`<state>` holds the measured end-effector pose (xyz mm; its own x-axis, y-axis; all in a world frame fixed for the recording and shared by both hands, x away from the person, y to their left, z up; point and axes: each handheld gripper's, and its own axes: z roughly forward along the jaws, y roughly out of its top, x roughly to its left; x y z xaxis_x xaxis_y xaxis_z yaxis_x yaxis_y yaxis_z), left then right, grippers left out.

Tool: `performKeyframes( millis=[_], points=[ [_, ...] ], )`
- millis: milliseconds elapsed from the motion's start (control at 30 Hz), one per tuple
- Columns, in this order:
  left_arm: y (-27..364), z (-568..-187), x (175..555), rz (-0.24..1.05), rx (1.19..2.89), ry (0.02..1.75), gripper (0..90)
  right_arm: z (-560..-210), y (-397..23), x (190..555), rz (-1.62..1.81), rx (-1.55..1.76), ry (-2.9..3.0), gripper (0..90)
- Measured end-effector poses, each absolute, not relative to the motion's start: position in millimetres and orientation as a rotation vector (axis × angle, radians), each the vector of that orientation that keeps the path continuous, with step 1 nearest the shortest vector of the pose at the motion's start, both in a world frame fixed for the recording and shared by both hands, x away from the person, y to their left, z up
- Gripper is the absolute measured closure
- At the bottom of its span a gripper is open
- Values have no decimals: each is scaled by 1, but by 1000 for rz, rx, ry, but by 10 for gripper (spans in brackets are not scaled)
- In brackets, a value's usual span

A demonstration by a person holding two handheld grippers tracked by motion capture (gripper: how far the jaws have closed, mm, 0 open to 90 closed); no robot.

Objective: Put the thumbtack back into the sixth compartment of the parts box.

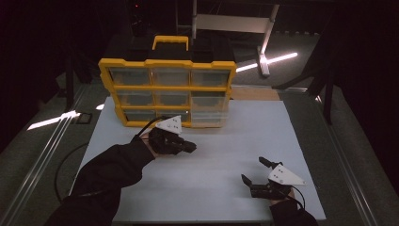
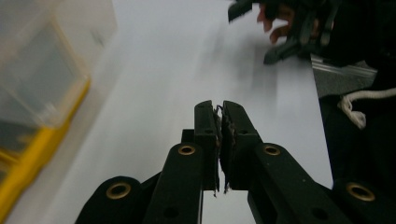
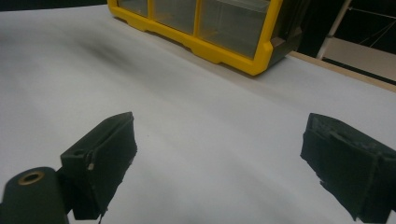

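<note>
A yellow organiser case (image 1: 167, 89) with clear drawers stands upright at the back of the white table (image 1: 226, 141); its corner is at the left edge in the left gripper view (image 2: 42, 107) and along the top in the right gripper view (image 3: 210, 32). My left gripper (image 1: 190, 147) hovers just in front of the case, pointing right, its jaws pressed together with nothing between them (image 2: 220, 119). My right gripper (image 1: 254, 172) rests near the table's front right corner with its jaws spread wide and empty (image 3: 219, 163). It is also at the top right of the left gripper view (image 2: 280, 28).
A black cable (image 1: 70, 160) loops off the table's left side. A wooden strip (image 1: 256, 94) lies behind the table at the right of the case. Bright light bars (image 1: 273, 60) cross the dark floor beyond.
</note>
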<state>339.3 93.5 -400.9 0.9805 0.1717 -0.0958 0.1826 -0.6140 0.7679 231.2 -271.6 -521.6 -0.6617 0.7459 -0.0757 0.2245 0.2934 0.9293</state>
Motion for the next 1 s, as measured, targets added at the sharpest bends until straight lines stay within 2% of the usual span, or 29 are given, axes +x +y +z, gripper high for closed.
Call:
performKeyframes(
  millis=[433, 1000],
  points=[
    [82, -359, 353, 47, 2212, 208, 864, -522, -271, 231, 1358, 855, 2062, 100],
    [76, -323, 378, 79, 2122, 237, 863, -522, -271, 231, 1358, 857, 2063, 99]
  ],
)
